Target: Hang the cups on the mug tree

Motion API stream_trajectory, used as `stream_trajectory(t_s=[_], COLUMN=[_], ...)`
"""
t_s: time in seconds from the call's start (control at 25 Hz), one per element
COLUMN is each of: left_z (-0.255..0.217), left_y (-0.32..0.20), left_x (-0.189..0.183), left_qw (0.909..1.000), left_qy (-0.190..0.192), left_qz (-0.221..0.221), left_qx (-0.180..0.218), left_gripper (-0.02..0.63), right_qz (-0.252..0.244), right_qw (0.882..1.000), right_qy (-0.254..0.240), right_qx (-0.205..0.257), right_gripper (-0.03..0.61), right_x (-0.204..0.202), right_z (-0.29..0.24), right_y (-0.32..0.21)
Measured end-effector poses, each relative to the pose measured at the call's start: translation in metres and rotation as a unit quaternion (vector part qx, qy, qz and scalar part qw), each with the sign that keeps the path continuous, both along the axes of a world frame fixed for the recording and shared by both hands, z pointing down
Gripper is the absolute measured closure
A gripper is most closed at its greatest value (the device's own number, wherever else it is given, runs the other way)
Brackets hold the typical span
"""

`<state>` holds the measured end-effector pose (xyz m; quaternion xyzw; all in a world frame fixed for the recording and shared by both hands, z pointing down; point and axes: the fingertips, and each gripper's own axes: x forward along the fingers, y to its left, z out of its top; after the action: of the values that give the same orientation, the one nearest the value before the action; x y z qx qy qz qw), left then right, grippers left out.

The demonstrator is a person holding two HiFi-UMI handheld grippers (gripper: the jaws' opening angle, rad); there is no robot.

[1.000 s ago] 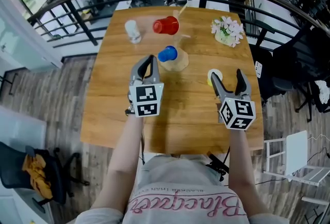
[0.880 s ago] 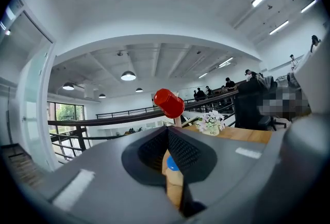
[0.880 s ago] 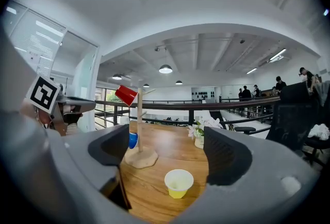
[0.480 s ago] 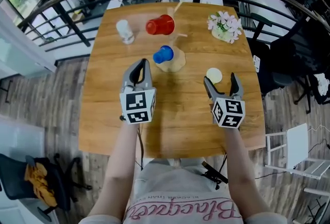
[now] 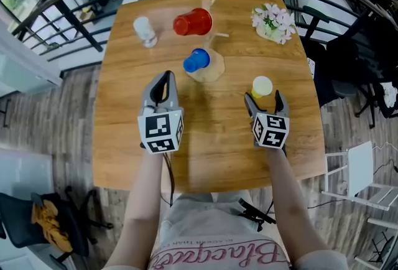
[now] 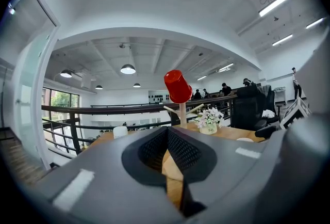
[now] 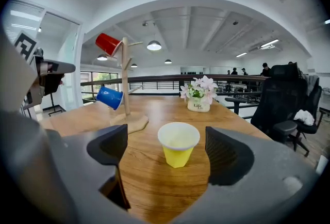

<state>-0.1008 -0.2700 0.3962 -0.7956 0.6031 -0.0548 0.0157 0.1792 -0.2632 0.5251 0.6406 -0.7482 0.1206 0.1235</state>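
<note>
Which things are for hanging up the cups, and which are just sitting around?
For the job: mug tree, red cup and blue cup already on it, yellow cup, white cup.
Just sitting around: flower pot, black chair.

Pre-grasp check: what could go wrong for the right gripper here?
Right gripper jaws have just been opening; yellow cup stands between them, untouched. It looks light: an off-centre close could tip or squash it. Red cup and blue cup already hang on the mug tree; hanging a third may bump them.
</note>
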Motion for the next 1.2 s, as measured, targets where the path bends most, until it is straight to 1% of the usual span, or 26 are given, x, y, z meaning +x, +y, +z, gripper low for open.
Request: stream_trajectory(t_s=[0.24, 0.4, 0.48, 0.68, 0.76, 0.8, 0.88, 1.2], left_z=[0.010, 0.015, 0.016, 0.018, 0.018, 0.018, 0.018, 0.014], left_y=[-0.003, -0.007, -0.009, -0.014, -0.015, -0.015, -0.017, -0.018], left_x=[-0.004, -0.007, -0.009, -0.009, -0.009, -0.009, -0.010, -0.015], left_qw=[1.0000, 0.9999, 0.9999, 0.9999, 0.9998, 0.9998, 0.9998, 0.9998], left_qy=[0.001, 0.000, -0.001, -0.004, -0.009, -0.009, -0.008, 0.004], left_qz=[0.006, 0.008, 0.010, 0.013, 0.015, 0.015, 0.015, 0.015], left_qx=[-0.005, -0.008, -0.009, -0.010, -0.009, -0.009, -0.009, -0.012], left_gripper=[0.598, 0.597, 0.597, 0.597, 0.597, 0.597, 0.597, 0.597], right_qz=[0.018, 0.017, 0.018, 0.023, 0.027, 0.031, 0.039, 0.033], right_qw=[0.999, 0.999, 0.999, 0.998, 0.997, 0.997, 0.997, 0.998], right_qy=[-0.007, -0.001, -0.001, 0.002, 0.007, 0.009, 0.012, 0.011], right_qx=[-0.028, -0.038, -0.042, -0.065, -0.066, -0.065, -0.063, -0.051], right_gripper=[0.112, 0.121, 0.138, 0.238, 0.251, 0.272, 0.348, 0.357], right_x=[0.005, 0.010, 0.011, 0.016, 0.018, 0.019, 0.023, 0.020], right_z=[0.032, 0.046, 0.050, 0.064, 0.066, 0.066, 0.065, 0.053], right_y=[-0.009, -0.017, -0.022, -0.024, -0.025, -0.025, -0.026, -0.024])
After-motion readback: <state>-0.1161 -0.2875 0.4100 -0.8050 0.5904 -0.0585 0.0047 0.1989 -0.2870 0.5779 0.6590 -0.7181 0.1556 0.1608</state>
